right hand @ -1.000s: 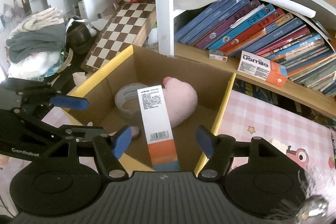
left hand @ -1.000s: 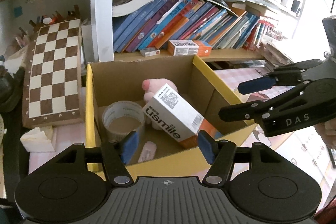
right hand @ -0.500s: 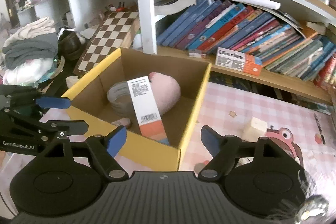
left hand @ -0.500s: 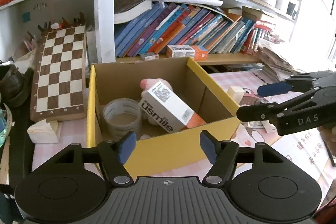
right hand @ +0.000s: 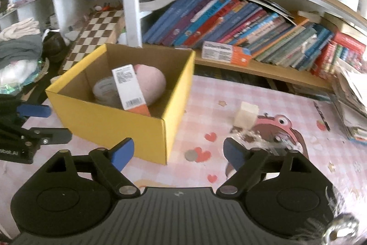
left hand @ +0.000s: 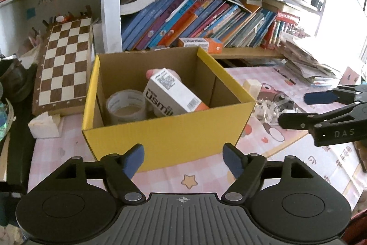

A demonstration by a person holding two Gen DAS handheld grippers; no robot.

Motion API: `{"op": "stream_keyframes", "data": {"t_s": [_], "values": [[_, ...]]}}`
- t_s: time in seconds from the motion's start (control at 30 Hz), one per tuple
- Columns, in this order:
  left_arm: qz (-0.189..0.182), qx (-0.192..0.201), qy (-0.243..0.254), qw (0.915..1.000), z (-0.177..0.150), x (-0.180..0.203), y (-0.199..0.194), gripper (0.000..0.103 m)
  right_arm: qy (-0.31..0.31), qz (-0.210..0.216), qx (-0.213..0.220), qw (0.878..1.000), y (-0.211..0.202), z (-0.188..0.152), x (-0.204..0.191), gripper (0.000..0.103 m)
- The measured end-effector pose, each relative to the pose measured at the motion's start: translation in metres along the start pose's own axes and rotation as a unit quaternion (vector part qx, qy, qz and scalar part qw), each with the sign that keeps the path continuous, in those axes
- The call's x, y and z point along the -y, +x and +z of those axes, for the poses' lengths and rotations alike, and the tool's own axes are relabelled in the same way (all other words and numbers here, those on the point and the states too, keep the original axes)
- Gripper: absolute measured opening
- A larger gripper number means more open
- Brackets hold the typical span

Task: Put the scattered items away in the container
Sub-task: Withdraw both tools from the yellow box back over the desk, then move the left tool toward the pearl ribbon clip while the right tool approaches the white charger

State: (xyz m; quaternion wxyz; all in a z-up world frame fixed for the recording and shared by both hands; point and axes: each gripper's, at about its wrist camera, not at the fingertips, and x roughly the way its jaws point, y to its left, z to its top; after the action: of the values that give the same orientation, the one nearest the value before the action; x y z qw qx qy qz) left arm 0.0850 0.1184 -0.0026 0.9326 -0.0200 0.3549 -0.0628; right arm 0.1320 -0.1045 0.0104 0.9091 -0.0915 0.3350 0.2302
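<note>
A yellow cardboard box [left hand: 165,137] [right hand: 110,121] stands on the pink checked tablecloth. Inside it lie a white and orange usmile carton [left hand: 169,93] [right hand: 129,88], a tape roll [left hand: 126,106] [right hand: 104,90] and a pink plush toy [right hand: 150,82]. Right of the box sit a cream cube [left hand: 251,87] [right hand: 245,116] and a crinkled clear wrapper [left hand: 267,107] [right hand: 259,137]. My left gripper [left hand: 183,160] is open and empty in front of the box. My right gripper [right hand: 177,152] is open and empty, near the box's right corner.
A chessboard [left hand: 65,61] leans left of the box, with a white tissue wad [left hand: 44,125] below it. Bookshelves [left hand: 195,17] run along the back, and a second usmile carton [right hand: 226,53] lies on the low shelf. Stacked papers [left hand: 307,61] sit at the right. A coin [right hand: 191,155] lies on the cloth.
Both grippers have pulled back and away from the box, so it looks smaller and its outer front wall shows. The usmile carton stays in the box.
</note>
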Motion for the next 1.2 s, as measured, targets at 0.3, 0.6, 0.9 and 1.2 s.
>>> {"op": "stream_keyframes", "data": {"t_s": [0.3,0.6,0.9,1.2], "values": [[0.010,-0.012,0.001,0.9999,-0.018,0.015,-0.002,0.082,0.031,-0.065,0.005,0.997,-0.018,-0.039,0.010,0.099],[0.013,-0.013,0.022,0.9996,-0.027,0.043,0.001,0.083,0.020,-0.100,0.009,0.995,-0.037,-0.069,0.013,0.102],[-0.004,-0.020,0.056,0.9982,-0.027,0.071,0.006,0.083,0.032,-0.107,0.004,0.994,-0.046,-0.081,0.028,0.103],[-0.004,-0.027,0.055,0.9981,-0.028,0.091,0.011,0.083,0.042,-0.106,-0.005,0.993,-0.050,-0.088,0.050,0.103]]}}
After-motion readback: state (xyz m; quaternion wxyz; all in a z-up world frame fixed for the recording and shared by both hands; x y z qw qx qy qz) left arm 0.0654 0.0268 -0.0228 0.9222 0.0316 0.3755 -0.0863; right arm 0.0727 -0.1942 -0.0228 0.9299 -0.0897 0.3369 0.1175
